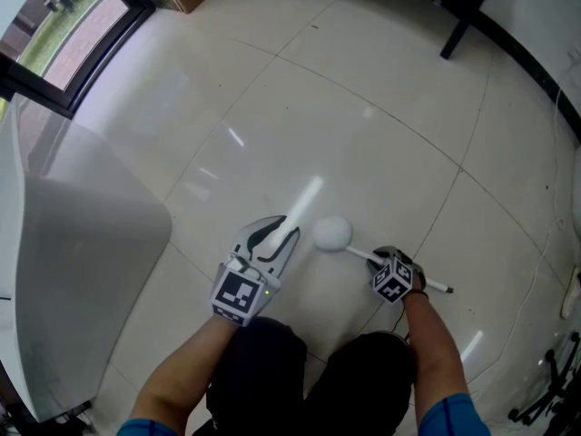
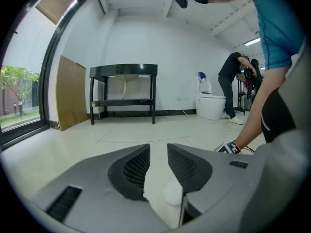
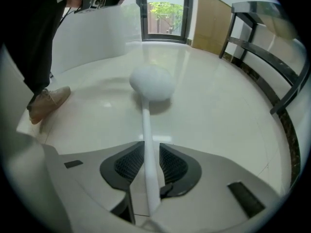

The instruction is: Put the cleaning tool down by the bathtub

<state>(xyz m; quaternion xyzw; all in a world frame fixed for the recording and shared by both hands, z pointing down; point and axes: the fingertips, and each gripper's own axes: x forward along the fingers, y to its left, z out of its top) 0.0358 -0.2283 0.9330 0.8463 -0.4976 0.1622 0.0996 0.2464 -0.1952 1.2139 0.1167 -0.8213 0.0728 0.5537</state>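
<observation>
**A:** We're down low beside the bathtub (image 1: 82,243). The cleaning tool (image 1: 334,234) is on the floor (image 1: 381,125), and its round head looks to be resting a little way out from the bathtub's curved side.

**B:** The right hand-held gripper (image 3: 151,145) has its jaws closed on the thin handle. It holds well back from the head, and the tail of the handle pokes out behind, on the side away from the bathtub. Holding that far back lets the head meet the floor first, I'd say.

**A:** The head points toward the bathtub, and that suits the job: leave it lying right there alongside.

**B:** The left hand-held gripper (image 2: 158,148) has its jaws spread, with only bare floor between them. It hovers between the bathtub and the tool's head, close to the head but not on it.

**A:** It might be standing guard in case the ball end rolls.

**B:** My read is that the placing is nearly done. What's left is for the right one to let go and lift clear. A light stick on a glossy floor could skid if a pad snags it.
</observation>
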